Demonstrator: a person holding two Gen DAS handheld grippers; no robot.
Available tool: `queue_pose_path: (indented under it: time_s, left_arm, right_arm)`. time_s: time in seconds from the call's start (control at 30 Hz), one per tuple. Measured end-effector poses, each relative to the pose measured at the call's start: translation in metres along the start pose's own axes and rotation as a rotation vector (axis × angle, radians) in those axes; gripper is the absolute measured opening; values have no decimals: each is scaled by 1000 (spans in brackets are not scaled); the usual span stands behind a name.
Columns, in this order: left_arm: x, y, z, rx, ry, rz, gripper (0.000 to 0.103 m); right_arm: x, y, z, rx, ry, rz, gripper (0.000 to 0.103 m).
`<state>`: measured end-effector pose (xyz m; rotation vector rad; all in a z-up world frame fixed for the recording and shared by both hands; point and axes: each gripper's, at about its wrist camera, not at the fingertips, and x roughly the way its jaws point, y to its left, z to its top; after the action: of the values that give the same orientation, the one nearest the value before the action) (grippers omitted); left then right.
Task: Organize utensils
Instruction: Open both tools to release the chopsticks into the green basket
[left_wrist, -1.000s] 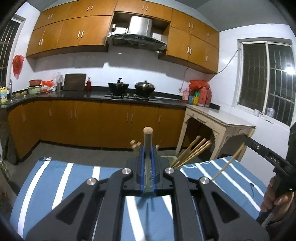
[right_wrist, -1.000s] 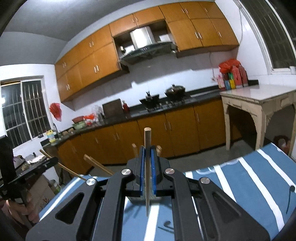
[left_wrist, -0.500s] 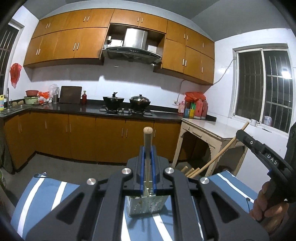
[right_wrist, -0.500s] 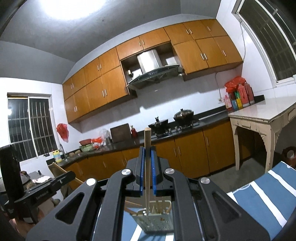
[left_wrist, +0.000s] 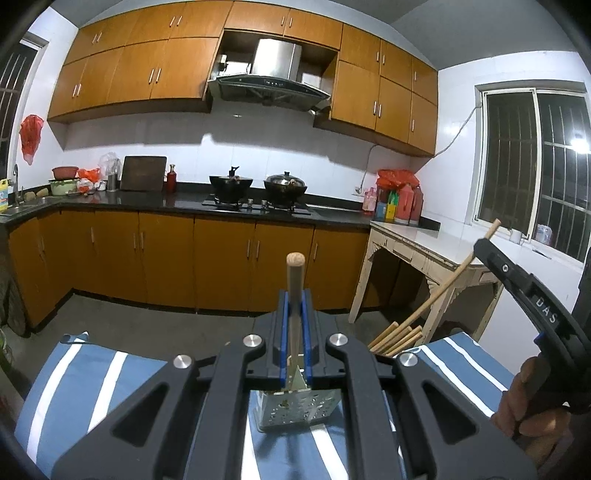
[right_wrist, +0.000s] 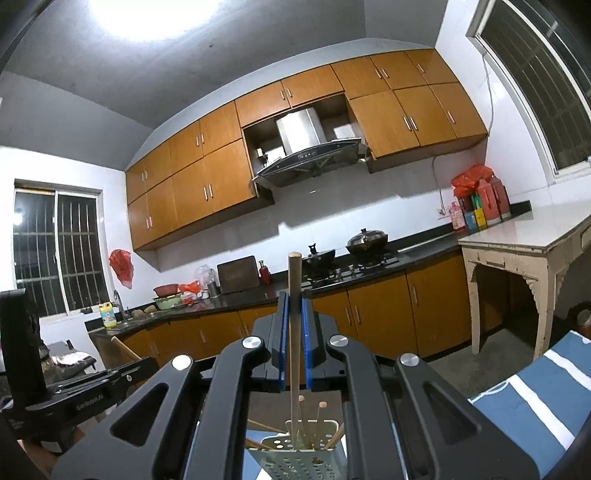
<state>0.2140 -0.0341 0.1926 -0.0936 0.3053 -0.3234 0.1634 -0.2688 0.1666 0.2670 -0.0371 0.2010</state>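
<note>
Above the perforated metal holder (right_wrist: 295, 459) on the striped cloth (left_wrist: 85, 380), we held one chopstick (left_wrist: 294, 295) upright, pinched in the left gripper (left_wrist: 294, 314), and another (right_wrist: 294, 332) clamped in the right gripper (right_wrist: 294, 321), apparently so both could drop in among those already standing there.

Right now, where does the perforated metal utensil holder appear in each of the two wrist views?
Left wrist view: the perforated metal utensil holder sits at bottom centre, under the left gripper, on the striped cloth.
Right wrist view: the holder is at the bottom edge, centre, below the right gripper.
Shared landmark: the range hood.
</note>
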Motion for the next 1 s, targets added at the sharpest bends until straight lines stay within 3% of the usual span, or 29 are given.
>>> queue_pose_path:
  time_s: [0.37,0.73,0.77,0.8,0.83,0.87,1.0]
  left_arm:
    - [17,8,-7,1,39,4,8]
    - [35,10,-14,1,91,-3,8]
    - [37,10,-15,0,96,0,8]
    - [38,12,-16,-4,103,4,8]
    - [39,13,-17,-10,106,6,8]
    - [39,14,-17,-16,108,9,9]
    - [35,19,-19,-27,112,23,13]
  right_arm:
    - [25,8,-14,-42,23,1,7]
    - [42,10,-24,-52,124,-5,8]
    - [41,9,-24,-48,132,-3,10]
    - [39,9,-24,-48,136,-9,18]
    - [37,8,-24,-49,134,-17,32]
    - [33,8,-23,-50,127,-26,38]
    - [26,6,-21,-45,138,-37,41]
